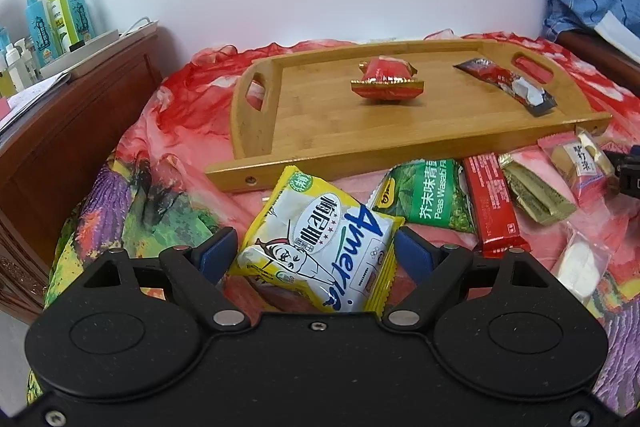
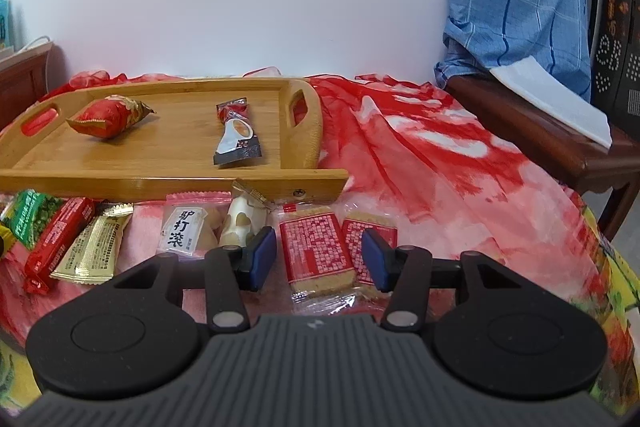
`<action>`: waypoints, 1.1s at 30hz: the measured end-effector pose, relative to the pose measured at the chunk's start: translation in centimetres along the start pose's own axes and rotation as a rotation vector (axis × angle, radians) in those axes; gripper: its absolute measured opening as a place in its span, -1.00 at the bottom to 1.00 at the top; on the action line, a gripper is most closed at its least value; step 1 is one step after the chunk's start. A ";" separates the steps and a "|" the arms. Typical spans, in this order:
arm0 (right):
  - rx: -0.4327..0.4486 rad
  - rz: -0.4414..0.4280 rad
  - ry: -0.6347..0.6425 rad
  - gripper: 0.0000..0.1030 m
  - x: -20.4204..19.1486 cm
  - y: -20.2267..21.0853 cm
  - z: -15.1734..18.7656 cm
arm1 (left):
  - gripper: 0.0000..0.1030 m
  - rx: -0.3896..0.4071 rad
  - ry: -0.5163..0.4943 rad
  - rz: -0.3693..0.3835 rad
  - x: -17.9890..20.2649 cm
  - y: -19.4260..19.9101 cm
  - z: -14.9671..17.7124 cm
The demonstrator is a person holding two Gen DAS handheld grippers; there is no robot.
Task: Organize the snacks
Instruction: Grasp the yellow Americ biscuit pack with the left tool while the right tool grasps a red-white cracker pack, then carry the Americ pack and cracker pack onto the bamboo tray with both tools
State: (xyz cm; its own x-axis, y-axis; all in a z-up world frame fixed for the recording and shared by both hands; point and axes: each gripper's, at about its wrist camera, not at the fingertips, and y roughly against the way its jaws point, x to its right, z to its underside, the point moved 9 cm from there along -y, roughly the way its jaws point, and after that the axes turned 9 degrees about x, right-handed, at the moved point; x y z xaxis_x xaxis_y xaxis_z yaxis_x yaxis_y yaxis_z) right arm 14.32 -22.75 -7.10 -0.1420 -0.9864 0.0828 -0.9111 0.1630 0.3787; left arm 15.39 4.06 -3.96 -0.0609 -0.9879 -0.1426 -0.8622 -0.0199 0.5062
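Note:
A wooden tray (image 1: 320,131) lies on the red floral cloth and holds a red puffed packet (image 1: 386,79) and a dark sachet (image 1: 508,85). It also shows in the right wrist view (image 2: 160,163) with the packet (image 2: 108,117) and sachet (image 2: 238,135). My left gripper (image 1: 316,247) has its blue pads on both sides of a yellow-and-white snack bag (image 1: 320,239), which looks lifted and tilted. My right gripper (image 2: 318,259) is open, its pads on either side of a clear-wrapped red-labelled biscuit pack (image 2: 320,251) lying on the cloth.
In front of the tray lie a green wasabi-pea bag (image 1: 430,193), a red bar (image 1: 494,203), a gold packet (image 2: 94,251), a pink-edged sweet (image 2: 184,231) and a white sweet (image 2: 240,223). A wooden cabinet with bottles (image 1: 60,15) stands left. A wooden chair with blue cloth (image 2: 520,7) stands right.

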 end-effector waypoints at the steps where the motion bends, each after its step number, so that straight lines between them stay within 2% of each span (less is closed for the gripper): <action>1: 0.002 0.001 0.009 0.13 -0.1 0.0 0.0 | 0.64 -0.002 -0.003 -0.001 0.1 0.0 0.1; 5: 0.007 -0.009 0.037 0.11 -0.6 -0.4 -0.1 | 0.55 -0.002 -0.006 0.001 0.3 0.2 0.2; 7: 0.010 -0.015 0.039 0.01 -0.8 -0.6 -0.2 | 0.36 -0.006 -0.001 0.013 0.4 0.5 0.1; 9: 0.015 -0.017 0.037 -0.16 -0.9 -0.5 -0.2 | 0.33 -0.010 0.002 0.018 0.5 0.8 0.1; 11: 0.017 -0.027 0.029 -0.25 -1.0 -0.3 -0.2 | 0.30 -0.007 -0.004 0.019 0.6 1.0 0.1; 19: 0.007 -0.045 -0.044 -0.26 -0.4 0.4 -0.1 | 0.22 0.007 0.016 0.010 0.6 2.1 -0.5; 23: 0.012 -0.050 -0.078 -0.27 0.0 0.9 -0.2 | 0.20 0.005 0.042 -0.043 0.0 2.7 -0.9; 27: 0.034 -0.054 -0.112 -0.27 0.5 1.6 -0.7 | 0.20 0.004 0.108 -0.037 -0.4 3.3 -1.0; 33: 0.108 -0.088 -0.156 -0.27 0.9 2.8 -2.2 | 0.20 0.032 0.119 -0.033 -0.3 4.2 -2.3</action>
State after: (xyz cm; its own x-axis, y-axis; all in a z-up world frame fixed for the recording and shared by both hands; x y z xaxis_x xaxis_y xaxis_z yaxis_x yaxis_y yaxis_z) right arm 12.49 -23.08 -3.89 -0.1104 -0.9895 -0.0933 -0.9577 0.0808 0.2761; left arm 12.97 3.91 0.12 0.0266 -0.9981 -0.0560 -0.8786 -0.0501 0.4750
